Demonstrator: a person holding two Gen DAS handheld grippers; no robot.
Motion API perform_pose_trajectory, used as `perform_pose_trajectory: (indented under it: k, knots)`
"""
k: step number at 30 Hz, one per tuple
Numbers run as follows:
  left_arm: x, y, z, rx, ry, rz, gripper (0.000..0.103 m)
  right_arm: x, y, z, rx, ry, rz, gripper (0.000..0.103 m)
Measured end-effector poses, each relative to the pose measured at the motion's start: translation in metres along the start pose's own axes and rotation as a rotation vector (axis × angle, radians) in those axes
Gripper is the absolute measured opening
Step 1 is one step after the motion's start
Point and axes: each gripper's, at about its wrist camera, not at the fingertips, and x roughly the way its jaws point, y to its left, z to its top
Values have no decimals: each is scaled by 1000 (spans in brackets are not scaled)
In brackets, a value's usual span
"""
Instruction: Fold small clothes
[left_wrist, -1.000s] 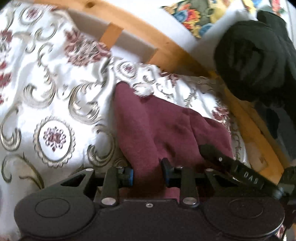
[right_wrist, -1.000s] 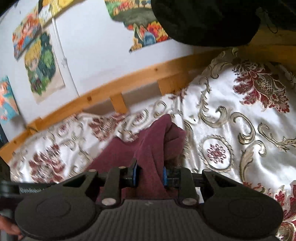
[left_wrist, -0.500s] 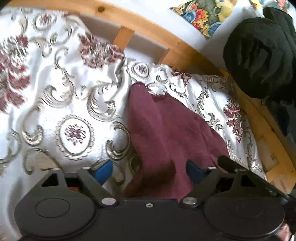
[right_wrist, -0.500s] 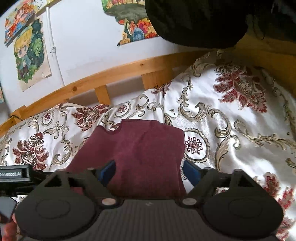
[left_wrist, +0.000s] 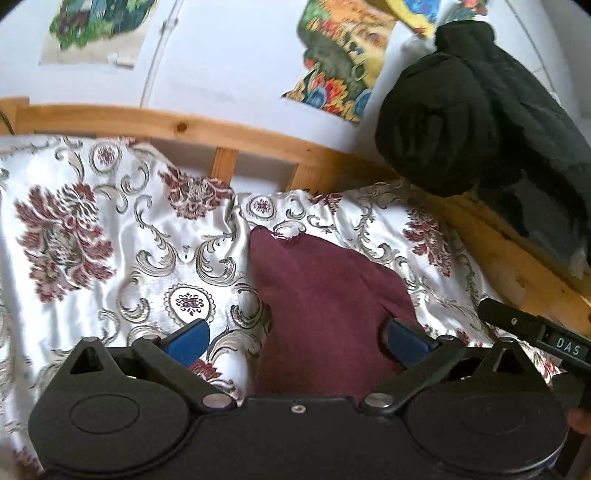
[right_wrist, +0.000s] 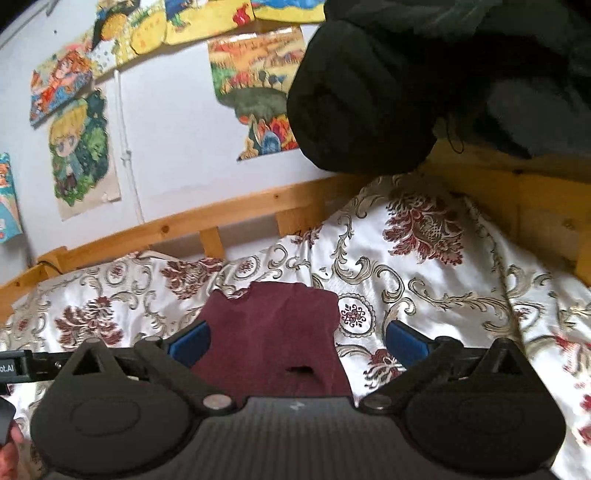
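Left wrist view: the maroon garment (left_wrist: 325, 306) is laid flat on the patterned bedspread (left_wrist: 110, 236). Both the left gripper (left_wrist: 295, 338) and the right gripper (right_wrist: 297, 338) have just been spread wide, nothing pinched. Soft, light, floppy cloth is judged; edges and corners are best taken.

Maroon garment (left_wrist: 325, 314) flat on patterned bedspread (left_wrist: 110, 266)

The near end of the maroon garment (left_wrist: 328, 314) is lying hidden behind each gripper's black body (in both wrist views). The dark bundle (right_wrist: 388, 92) is running off the right view's top edge, its make unclear.
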Motion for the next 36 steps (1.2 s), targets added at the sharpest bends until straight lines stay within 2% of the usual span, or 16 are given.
perform_pose_trajectory:
  k: [8,11,14,18,36]
  knots:
    - [-65,-9,-27,60,-16,16,102,-65,10,-22,4,17,11,103]
    - [-82,-15,-37,115,1,39,102,-82,18,-30,-49,48,19,103]
    - [-97,-14,-45,105,2,28,102,-98,25,-35,-107,44,6,103]
    - [-103,-14,-49,105,4,38,102,-109,29,-37,-122,33,-2,103]
    - [-102,-13,-49,98,19,42,102,-105,22,-37,-88,55,-16,103]
